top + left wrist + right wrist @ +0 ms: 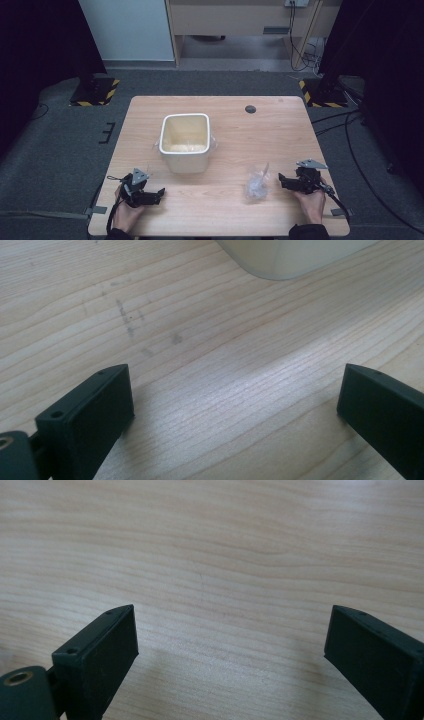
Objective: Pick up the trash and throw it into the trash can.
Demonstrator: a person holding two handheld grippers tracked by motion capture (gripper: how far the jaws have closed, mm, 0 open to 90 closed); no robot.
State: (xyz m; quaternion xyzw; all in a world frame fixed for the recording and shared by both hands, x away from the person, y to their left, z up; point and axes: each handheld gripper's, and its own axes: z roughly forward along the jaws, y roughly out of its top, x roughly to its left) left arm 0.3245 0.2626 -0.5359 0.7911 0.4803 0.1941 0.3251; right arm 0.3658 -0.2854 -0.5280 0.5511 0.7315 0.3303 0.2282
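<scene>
Both sit low at the near edge, probably staged to start. The left hand-held gripper (159,192) gapes wide over bare surface (280,130), the right hand-held gripper (281,179) too, empty, with the crumpled plastic bag (257,186) just at its 9 o'clock. The white bin (184,142) waits mid-surface, 12 o'clock from the left one.

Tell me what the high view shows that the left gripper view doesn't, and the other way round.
The high view takes in the whole wooden table, the open top of the cream bin, the crumpled clear plastic bag near the right gripper, both hands and the grey floor. The left gripper view gives a close look between the left gripper's wide-open black jaws, with faint grey smudges on the wood. Both share the tabletop, the bin, seen there as a bottom corner, and the left gripper.
</scene>
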